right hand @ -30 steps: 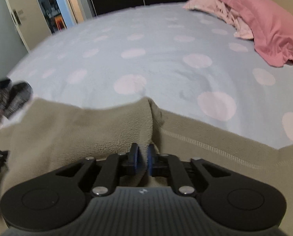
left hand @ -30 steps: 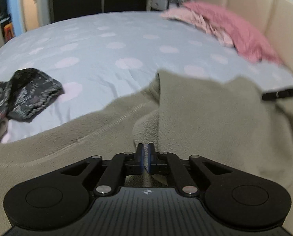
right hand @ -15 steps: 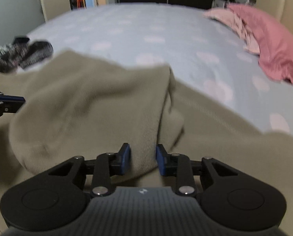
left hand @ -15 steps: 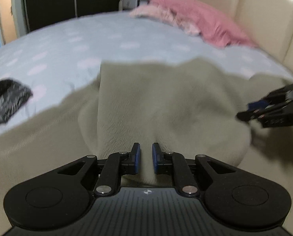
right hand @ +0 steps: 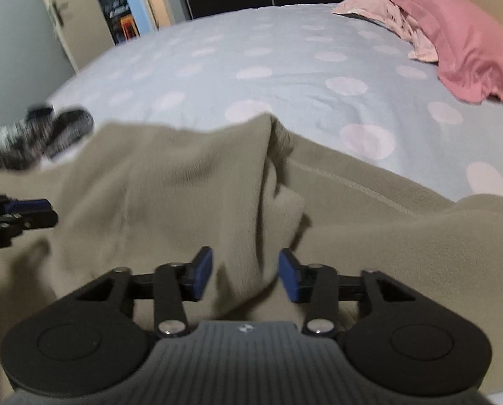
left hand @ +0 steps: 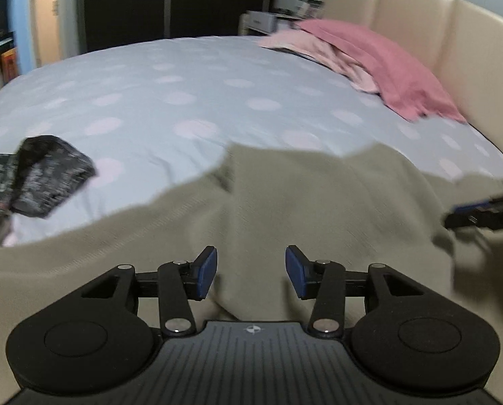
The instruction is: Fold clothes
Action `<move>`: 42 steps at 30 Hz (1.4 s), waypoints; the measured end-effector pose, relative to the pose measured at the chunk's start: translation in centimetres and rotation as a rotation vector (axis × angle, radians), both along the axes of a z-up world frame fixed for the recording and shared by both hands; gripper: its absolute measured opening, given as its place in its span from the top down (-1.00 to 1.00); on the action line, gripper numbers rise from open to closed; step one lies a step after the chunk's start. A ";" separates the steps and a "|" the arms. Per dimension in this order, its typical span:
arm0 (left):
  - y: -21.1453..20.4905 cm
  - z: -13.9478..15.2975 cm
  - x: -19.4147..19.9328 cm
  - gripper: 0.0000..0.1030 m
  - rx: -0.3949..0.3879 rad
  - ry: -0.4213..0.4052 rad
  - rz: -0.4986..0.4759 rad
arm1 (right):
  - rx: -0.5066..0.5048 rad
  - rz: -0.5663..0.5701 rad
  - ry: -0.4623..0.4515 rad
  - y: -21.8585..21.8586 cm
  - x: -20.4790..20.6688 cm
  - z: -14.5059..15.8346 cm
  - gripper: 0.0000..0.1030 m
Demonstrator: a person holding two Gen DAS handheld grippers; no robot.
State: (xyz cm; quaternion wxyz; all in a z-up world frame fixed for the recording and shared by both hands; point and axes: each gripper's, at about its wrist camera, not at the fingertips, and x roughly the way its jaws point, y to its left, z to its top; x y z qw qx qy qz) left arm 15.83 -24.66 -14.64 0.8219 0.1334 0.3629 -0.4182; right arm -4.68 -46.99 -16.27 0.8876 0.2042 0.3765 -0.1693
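Your left gripper [left hand: 251,272] sits at the bottom centre of its own view with its blue-padded jaws spread wide apart and nothing between them; the olive-beige fleece garment [left hand: 318,209] lies just beyond and under the pads, filling the lower half of that frame. Your right gripper [right hand: 246,275] is likewise spread wide, gripping nothing, with a raised fold of the same fleece [right hand: 184,185] standing in the gap between its fingers, though the pads are not closed on it. The garment rests on the near edge of the pale blue bedsheet with faint pink dots [left hand: 184,94], its far edge ragged across the middle of both views and a stitched hem running down towards the right in the right wrist view. Each gripper shows in the other's camera: the right one pokes in at the right edge of the left view [left hand: 484,214], and the left one at the left edge of the right view [right hand: 15,214], both hovering over the fleece, blurred. To the left, well apart from your fingers, a dark patterned knit garment [left hand: 45,182] lies crumpled on the sheet, near the fleece's edge. In the upper right, a dusty pink pillow [left hand: 379,67] with a paler pink cloth [left hand: 305,45] beside it leans by the cream padded headboard [left hand: 453,33]. A dark wardrobe [left hand: 170,0] fills the top centre of the frame.
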 end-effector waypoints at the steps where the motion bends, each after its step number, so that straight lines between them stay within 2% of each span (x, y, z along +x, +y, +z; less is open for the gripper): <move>1: -0.1 0.1 0.8 0.17 -0.002 0.009 0.016 | 0.012 -0.012 -0.010 -0.3 0.1 0.1 -0.13; 5: -0.3 0.0 2.9 0.18 -0.016 0.049 0.045 | 0.064 -0.101 -0.051 -2.3 0.7 0.0 -0.10; 9: -0.6 -0.9 3.2 0.19 -0.004 0.063 0.032 | 0.135 -0.201 -0.071 -4.9 0.8 -0.4 0.17; 18: -1.1 -3.7 3.0 0.26 0.035 0.093 0.013 | 0.286 -0.190 -0.050 -6.5 2.8 -3.2 0.20; 19: -1.0 -3.8 3.0 0.27 0.032 0.094 0.014 | 0.269 -0.191 -0.065 -6.4 2.8 -3.1 0.42; 21: -0.8 -4.0 3.0 0.28 0.025 0.098 0.017 | 0.213 -0.168 -0.117 -5.9 2.7 -2.4 0.53; 24: -0.6 -4.3 3.2 0.29 0.010 0.114 0.022 | 0.122 -0.056 -0.253 -5.6 1.6 -0.6 0.57; 25: -0.5 -4.3 3.2 0.29 0.004 0.119 0.024 | 0.108 -0.030 -0.262 -5.7 1.4 -0.5 0.58; 27: -0.6 -4.4 3.1 0.29 -0.002 0.123 0.029 | 0.064 0.007 -0.222 -5.8 1.4 -0.7 0.59; 30: -0.7 -4.3 3.0 0.29 -0.006 0.129 0.038 | -0.041 0.052 -0.091 -4.8 2.3 -2.2 0.60; 33: -0.9 -4.0 3.0 0.31 -0.008 0.143 0.038 | -0.146 0.098 -0.003 -3.9 3.2 -3.4 0.61; 38: -0.6 -2.6 3.7 0.30 -0.031 0.154 0.033 | -0.100 0.052 0.014 -4.6 3.1 -2.6 0.55; 39: -0.5 -2.1 4.0 0.30 -0.042 0.152 0.031 | -0.087 0.042 0.014 -4.6 3.0 -2.3 0.48; 42: -0.6 -0.8 5.0 0.27 -0.075 0.151 0.030 | -0.046 0.027 -0.033 -5.1 2.3 -1.0 0.43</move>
